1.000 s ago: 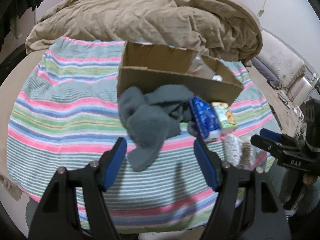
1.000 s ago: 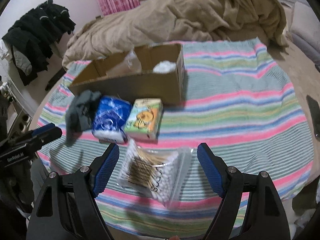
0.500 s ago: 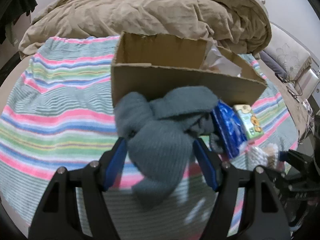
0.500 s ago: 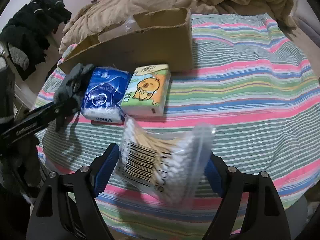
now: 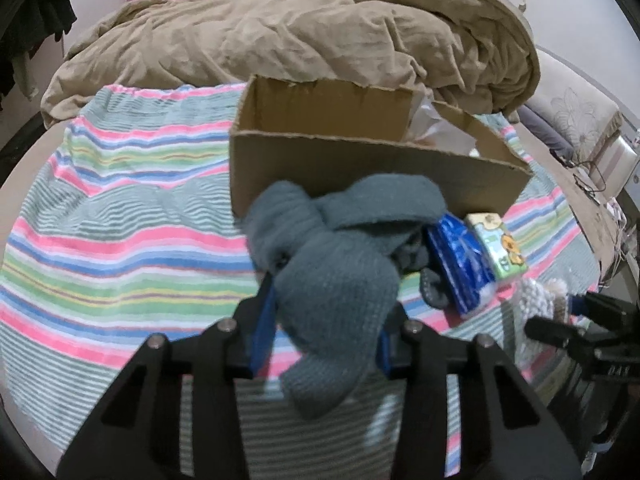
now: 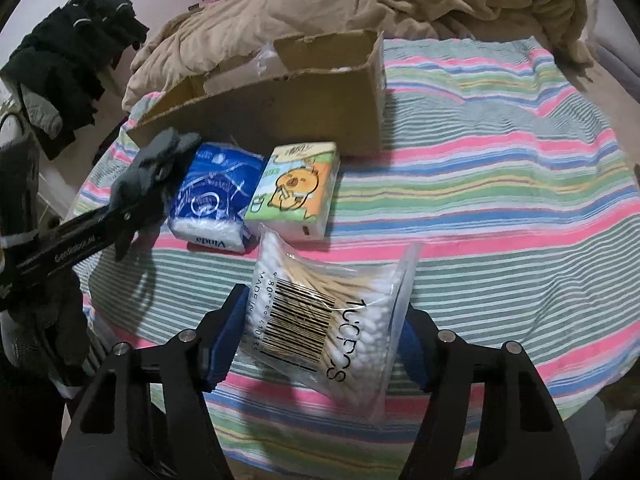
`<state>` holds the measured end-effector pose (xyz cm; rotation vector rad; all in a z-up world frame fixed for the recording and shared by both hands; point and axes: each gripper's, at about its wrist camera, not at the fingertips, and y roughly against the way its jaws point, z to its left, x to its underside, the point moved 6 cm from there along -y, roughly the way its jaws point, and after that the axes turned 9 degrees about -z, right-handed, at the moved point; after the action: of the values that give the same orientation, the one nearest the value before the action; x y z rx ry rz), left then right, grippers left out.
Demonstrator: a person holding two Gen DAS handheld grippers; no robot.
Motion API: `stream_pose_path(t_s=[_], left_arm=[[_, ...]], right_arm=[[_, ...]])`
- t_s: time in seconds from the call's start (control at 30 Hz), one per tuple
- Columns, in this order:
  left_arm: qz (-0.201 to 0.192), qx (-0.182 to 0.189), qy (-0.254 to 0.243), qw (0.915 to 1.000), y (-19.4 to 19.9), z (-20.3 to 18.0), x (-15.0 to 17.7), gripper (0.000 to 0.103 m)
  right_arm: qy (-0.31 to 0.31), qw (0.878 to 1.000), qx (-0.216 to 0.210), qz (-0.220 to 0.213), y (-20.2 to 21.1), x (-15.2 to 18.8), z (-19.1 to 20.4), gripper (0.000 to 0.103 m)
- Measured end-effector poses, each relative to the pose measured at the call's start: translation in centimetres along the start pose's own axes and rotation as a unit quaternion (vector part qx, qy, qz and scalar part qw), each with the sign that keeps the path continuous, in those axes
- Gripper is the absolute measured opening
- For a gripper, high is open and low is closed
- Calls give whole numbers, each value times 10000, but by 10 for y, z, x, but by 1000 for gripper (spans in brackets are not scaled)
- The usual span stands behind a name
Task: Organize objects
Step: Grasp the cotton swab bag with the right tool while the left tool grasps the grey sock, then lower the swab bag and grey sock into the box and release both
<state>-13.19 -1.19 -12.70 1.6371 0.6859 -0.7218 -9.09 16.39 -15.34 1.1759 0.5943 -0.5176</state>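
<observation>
— Striped bedspread [image 5: 120, 216] in pink, green and blue covers the bed, with a tan duvet [image 5: 320, 36] bunched up behind the cardboard box [image 5: 360, 172]. What sits in front of that box?

— Just before its long wall lie a blue tissue pack [image 6: 212, 200] and, touching it on the side away from the socks, a green-and-orange tissue pack [image 6: 296, 192] printed with a cartoon animal. The grey socks [image 5: 340, 264] are heaped against the box's front wall, at the blue pack's other side.

— And the left gripper [image 5: 324, 328]?

— Its jaws are closing, and the blue pads already pinch the near sock between them; the fabric bulges above and hangs below the fingers.

— The right gripper [image 6: 320, 332]?

— Also closing. A clear bag of cotton swabs [image 6: 328, 312] stands between its pads, both pressing its sides; the barcode faces the camera. That bag is nearer than the two tissue packs, further from the box.

— Anything inside the box?

— Crumpled clear plastic [image 5: 436, 124] shows at one end; the rest I cannot make out.

— Beyond the box?

— Dark clothes [image 6: 76, 52] hang near the wall, off to the socks' side.
</observation>
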Motion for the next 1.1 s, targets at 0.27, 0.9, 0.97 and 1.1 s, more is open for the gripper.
stream_pose_path(t_s=[0.27,0.9,0.97,1.1], left_arm=[[-172,33,119,9998,34,-3,0,41],[-878,114,149,9960,89,7,-58,41],[-965,120,113,9952,90,8,-68,41],[-1096,146,32,9939,87,9,-86,41]], right_arm=[[-22,9997,33,-230,15,-15,3,71],[423,9952,-283,-840,42,-75,44,71],[498,9938,-312,-942,44,-87,50,71],[640,9911,-360,-1106,43,-109,60,71]])
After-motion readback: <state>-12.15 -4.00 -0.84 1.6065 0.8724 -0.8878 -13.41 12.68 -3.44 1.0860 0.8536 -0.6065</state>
